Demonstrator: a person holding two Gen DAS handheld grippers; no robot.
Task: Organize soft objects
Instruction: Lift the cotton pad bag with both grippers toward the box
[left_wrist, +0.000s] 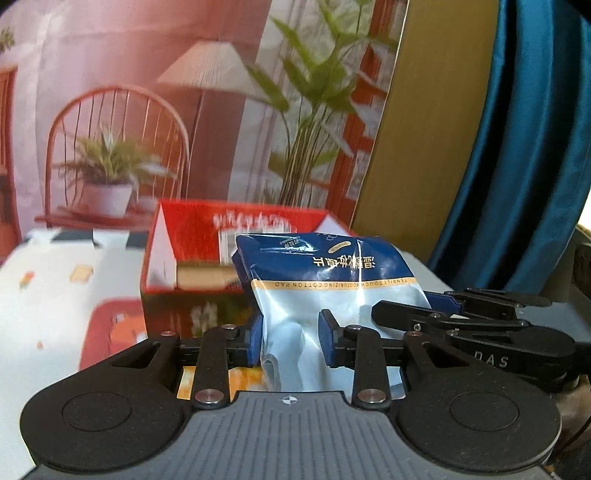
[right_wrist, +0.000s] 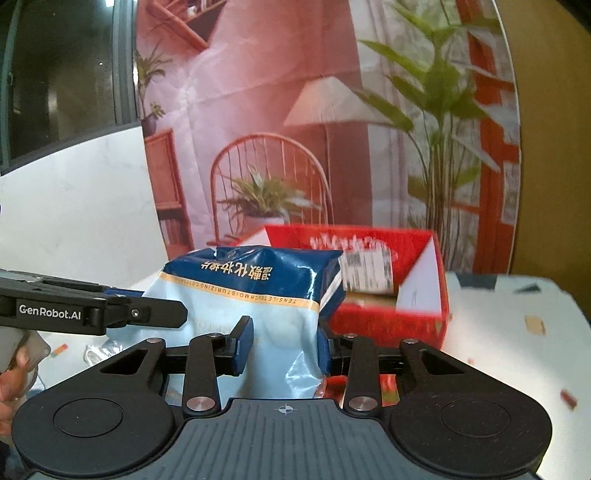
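**Both tongs grip one pack**

The left tongs (left_wrist: 290, 341) and right tongs (right_wrist: 282, 345) each pinch the near end of the blue cotton pad pack (left_wrist: 325, 280), held above the tabletop (right_wrist: 517, 325), just near of the red box (right_wrist: 406, 280).

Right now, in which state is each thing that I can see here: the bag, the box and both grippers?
Cotton pad bag: lifted off the table, gripped from both sides, printed text upside down.
Left gripper: shut on the bag's lower part.
Right gripper: shut on the same bag.
Red box: open at the top, standing on the table behind the bag, some items inside.
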